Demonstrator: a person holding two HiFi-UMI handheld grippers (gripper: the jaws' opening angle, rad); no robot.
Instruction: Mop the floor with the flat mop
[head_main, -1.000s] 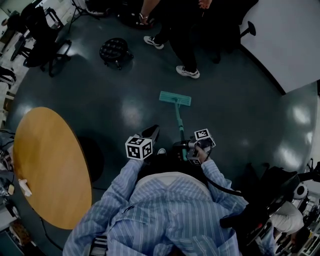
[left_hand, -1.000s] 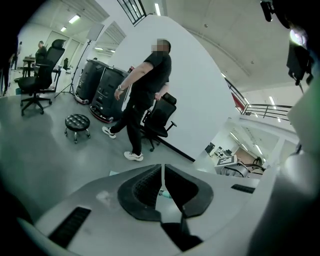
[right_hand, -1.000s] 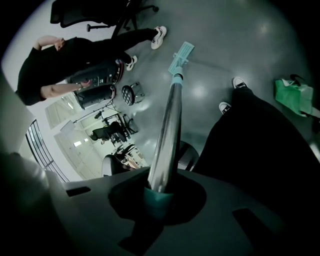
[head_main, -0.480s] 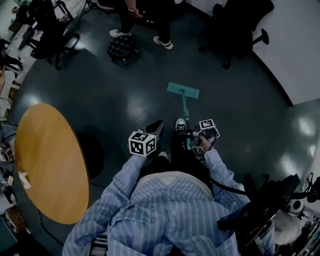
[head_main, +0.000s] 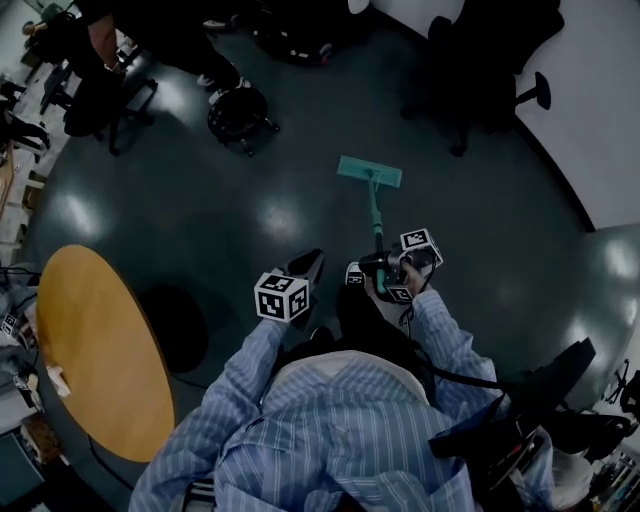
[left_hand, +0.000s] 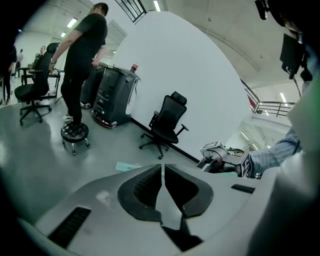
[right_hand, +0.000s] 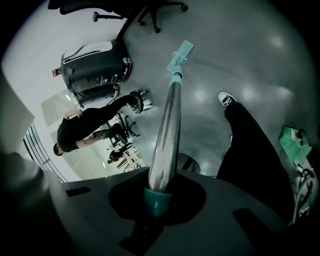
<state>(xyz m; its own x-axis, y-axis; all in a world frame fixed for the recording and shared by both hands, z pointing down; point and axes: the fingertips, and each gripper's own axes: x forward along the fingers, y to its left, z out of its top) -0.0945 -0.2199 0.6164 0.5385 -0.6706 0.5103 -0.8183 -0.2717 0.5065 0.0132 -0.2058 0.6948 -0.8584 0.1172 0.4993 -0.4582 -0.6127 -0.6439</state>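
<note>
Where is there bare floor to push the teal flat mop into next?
Bare grey floor lies left of the teal flat mop, up to the round wooden table, and right of it toward the white wall. Crowded ahead: the black wheeled stool and black office chairs.

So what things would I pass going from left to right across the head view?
First the round wooden table → left gripper → flat mop → white wall.

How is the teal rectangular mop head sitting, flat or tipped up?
Flat: the teal rectangular mop head lies spread on the dark floor.
</note>
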